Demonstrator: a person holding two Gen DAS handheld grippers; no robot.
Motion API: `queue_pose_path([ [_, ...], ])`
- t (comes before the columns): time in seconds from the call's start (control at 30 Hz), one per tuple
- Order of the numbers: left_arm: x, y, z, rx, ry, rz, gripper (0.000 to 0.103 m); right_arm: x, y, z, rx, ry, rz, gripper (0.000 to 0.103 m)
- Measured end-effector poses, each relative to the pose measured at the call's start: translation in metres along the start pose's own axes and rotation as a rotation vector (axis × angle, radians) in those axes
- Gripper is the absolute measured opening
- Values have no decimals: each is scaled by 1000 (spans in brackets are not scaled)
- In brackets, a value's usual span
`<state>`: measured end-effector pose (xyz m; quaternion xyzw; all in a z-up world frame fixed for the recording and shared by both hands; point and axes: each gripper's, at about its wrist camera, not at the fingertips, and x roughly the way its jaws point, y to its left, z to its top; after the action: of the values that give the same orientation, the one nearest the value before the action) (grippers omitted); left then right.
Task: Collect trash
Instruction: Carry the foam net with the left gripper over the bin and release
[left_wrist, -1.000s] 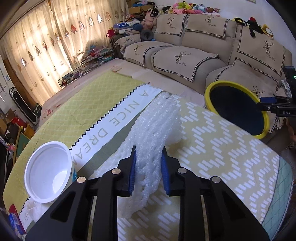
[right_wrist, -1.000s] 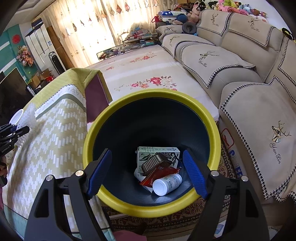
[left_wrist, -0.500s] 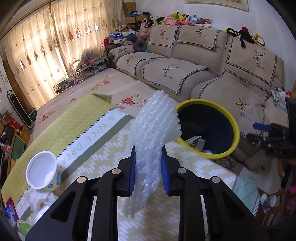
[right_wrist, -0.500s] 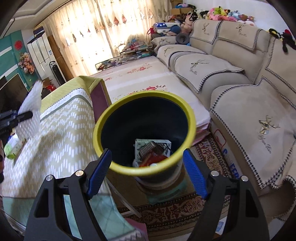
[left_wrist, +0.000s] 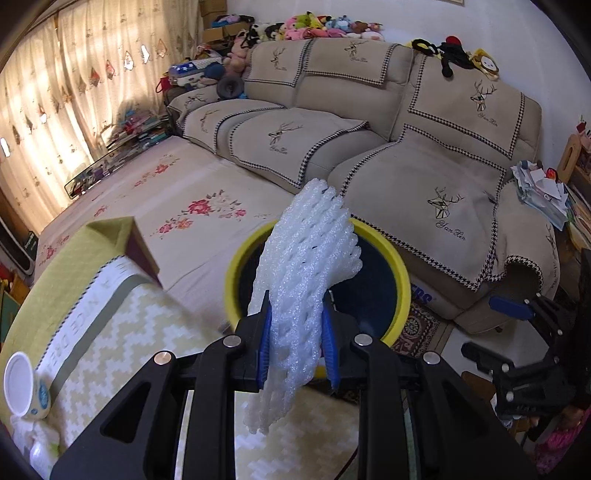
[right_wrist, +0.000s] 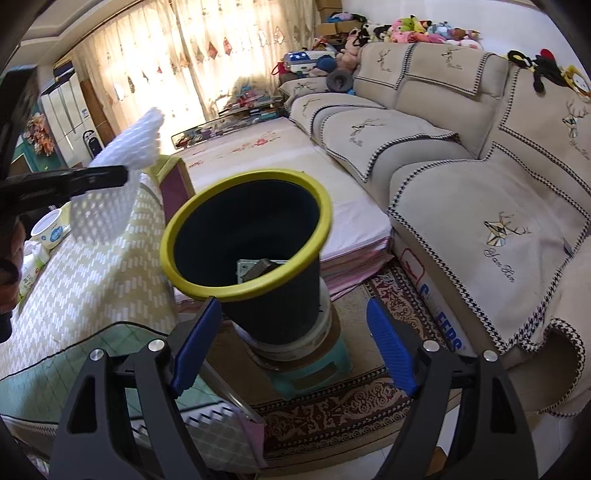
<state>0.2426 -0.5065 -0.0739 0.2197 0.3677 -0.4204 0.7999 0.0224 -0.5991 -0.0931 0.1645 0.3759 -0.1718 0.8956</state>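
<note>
My left gripper (left_wrist: 297, 325) is shut on a white foam net sleeve (left_wrist: 306, 280) and holds it in the air over the table's edge, just in front of the yellow-rimmed dark bin (left_wrist: 400, 280). In the right wrist view the sleeve (right_wrist: 122, 177) hangs left of the bin (right_wrist: 258, 266), which stands on a small stool and holds a carton and other trash. My right gripper (right_wrist: 291, 343) is open and empty, low in front of the bin.
A white paper cup (left_wrist: 22, 384) and a wipes pack (right_wrist: 31, 269) lie on the yellow-patterned tablecloth (left_wrist: 122, 332). A beige sofa (left_wrist: 424, 177) and a floral mattress (left_wrist: 192, 206) lie beyond the bin. A patterned rug (right_wrist: 332, 402) covers the floor.
My left gripper has lifted the foam sleeve off the table and carried it right toward the bin. My right gripper has pulled back and down from over the bin.
</note>
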Motion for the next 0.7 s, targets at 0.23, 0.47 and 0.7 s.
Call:
queue_pose_path([
  [0.23, 56, -24, 31, 11, 51, 7, 24, 4, -23, -8, 45, 19, -4, 77],
  [0.47, 108, -31, 45, -4, 115, 15, 31, 6, -44, -11, 93, 22, -14, 78],
  [0.7, 122, -31, 39, -24, 129, 21, 58, 11, -51, -10, 109, 33, -12, 79],
])
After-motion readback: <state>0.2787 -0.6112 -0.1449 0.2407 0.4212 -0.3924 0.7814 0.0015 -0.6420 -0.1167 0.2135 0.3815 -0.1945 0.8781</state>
